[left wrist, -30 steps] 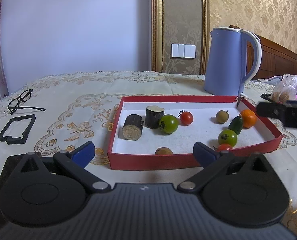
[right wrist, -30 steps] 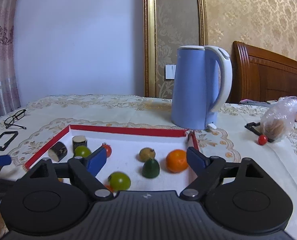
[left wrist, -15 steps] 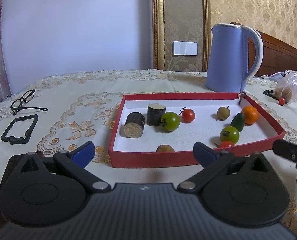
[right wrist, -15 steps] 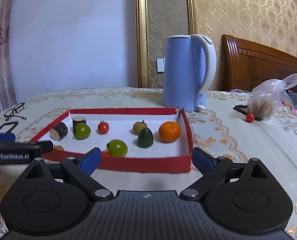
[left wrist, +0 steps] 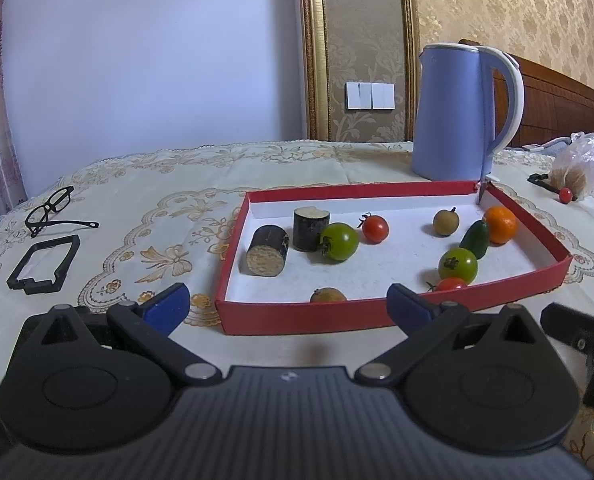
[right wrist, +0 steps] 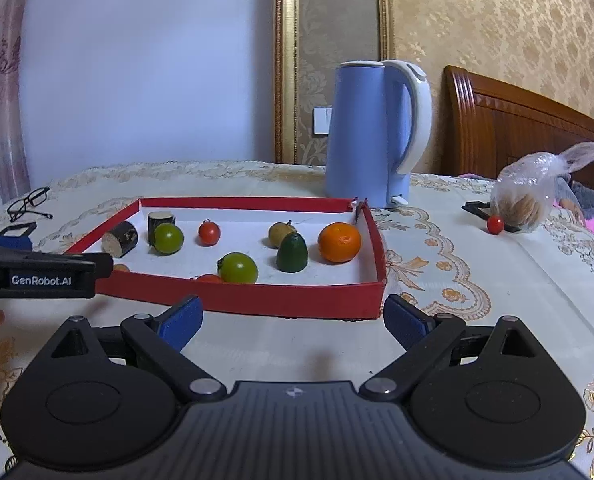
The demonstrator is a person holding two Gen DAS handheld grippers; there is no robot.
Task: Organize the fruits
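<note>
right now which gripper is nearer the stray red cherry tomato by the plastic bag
Right. The right gripper sits at the red tray's near right corner; the small red cherry tomato lies farther right. The left gripper is farther left.

Ahead of our jaws we count three small red tomatoes (right wrist: 209, 232), two round green tomatoes (right wrist: 168, 238) and two brown longans (right wrist: 281, 234). We also count two dark cut cane logs (right wrist: 120, 239) and one orange mandarin (right wrist: 339, 242).

Bare tablecloth (right wrist: 289, 344) lies open before the red tray (right wrist: 257, 300); the kettle (right wrist: 369, 136) blocks behind it.
</note>
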